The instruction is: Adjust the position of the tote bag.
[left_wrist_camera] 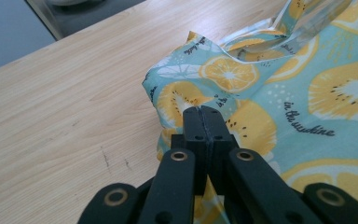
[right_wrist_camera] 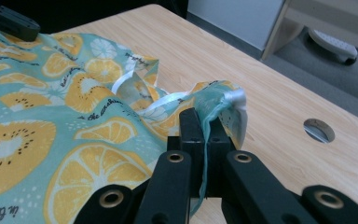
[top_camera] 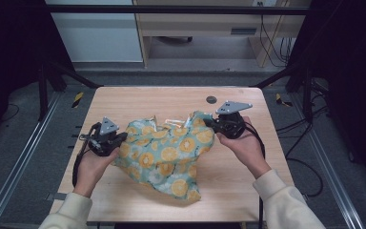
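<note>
- One fabric bag (top_camera: pixel 169 155), teal with a print of orange and lemon slices, is seen lying crumpled on the wooden table (top_camera: pixel 138 98), roughly at the middle of the top; what is inside it cannot be told, as its mouth is folded over.
- Pale ribbon-like handles (right_wrist_camera: pixel 168 99) are seen bunched at the bag's far edge.
- Two grippers are counted, one in each hand.
- The left gripper (left_wrist_camera: pixel 204 112) is closed tight on the bag's left edge, with the cloth pinched between its jaws.
- The right gripper (right_wrist_camera: pixel 204 122) is clamped on a gathered fold of the bag's right top corner, cloth being visible in the seam between the jaws.
- One round hole (top_camera: pixel 211 99) is seen in the tabletop, just beyond the bag and near the right gripper.
- Bare wood is left open on all sides of the bag, widest toward the far edge; the bag's lower corner lies near the front edge.
</note>
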Demonstrator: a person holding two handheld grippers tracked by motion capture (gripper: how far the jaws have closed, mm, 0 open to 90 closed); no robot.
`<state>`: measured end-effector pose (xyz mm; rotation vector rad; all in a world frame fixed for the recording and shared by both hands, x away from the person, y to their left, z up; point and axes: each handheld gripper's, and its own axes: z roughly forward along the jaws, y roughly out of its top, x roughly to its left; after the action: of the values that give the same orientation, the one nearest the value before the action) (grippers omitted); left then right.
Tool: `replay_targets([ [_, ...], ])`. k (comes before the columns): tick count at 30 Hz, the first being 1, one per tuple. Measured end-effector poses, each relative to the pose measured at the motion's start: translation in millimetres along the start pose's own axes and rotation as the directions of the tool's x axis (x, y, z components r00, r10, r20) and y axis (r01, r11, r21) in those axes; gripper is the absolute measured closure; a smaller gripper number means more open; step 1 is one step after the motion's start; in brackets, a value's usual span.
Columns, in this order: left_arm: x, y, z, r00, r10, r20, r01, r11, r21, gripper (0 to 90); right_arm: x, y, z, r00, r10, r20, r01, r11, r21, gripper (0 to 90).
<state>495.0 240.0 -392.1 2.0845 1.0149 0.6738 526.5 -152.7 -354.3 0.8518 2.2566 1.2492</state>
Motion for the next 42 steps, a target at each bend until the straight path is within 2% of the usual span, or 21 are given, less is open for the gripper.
replay_targets([
  [6,-6.7,-7.2,-15.3,0.9998,0.013,-0.017,-0.013,0.9992,-0.038,90.0,12.4,2.9,-13.7,0.9990,-0.043,-0.014,0.042,0.998,-0.037,90.0],
  [11,-9.1,-8.9,-24.3,0.9996,0.010,-0.025,-0.012,0.9976,-0.068,90.0,16.6,7.3,-20.0,0.9979,-0.064,-0.013,0.063,0.997,-0.050,90.0],
  [16,-9.4,-10.3,-28.8,0.9995,0.001,-0.032,-0.004,0.9959,-0.091,90.0,19.6,13.6,-24.1,0.9966,-0.081,-0.012,0.080,0.995,-0.067,90.0],
  [21,-10.9,-14.1,-31.2,0.9995,0.005,-0.030,-0.008,0.9956,-0.094,90.0,23.5,15.7,-27.7,0.9952,-0.097,-0.012,0.096,0.992,-0.081,90.0],
  [25,-13.9,-20.6,-36.6,0.9996,0.005,-0.026,-0.008,0.9942,-0.107,90.0,28.1,13.4,-31.2,0.9929,-0.118,-0.017,0.116,0.989,-0.095,90.0],
  [27,-15.4,-23.0,-39.2,0.9997,0.004,-0.024,-0.006,0.9934,-0.114,90.0,30.8,11.0,-33.2,0.9896,-0.143,-0.012,0.141,0.985,-0.102,90.0],
  [42,-25.3,-37.3,-58.5,0.9997,0.015,-0.018,-0.017,0.9886,-0.149,90.0,45.5,-1.5,-45.5,0.9840,-0.175,-0.034,0.169,0.978,-0.122,90.0],
])
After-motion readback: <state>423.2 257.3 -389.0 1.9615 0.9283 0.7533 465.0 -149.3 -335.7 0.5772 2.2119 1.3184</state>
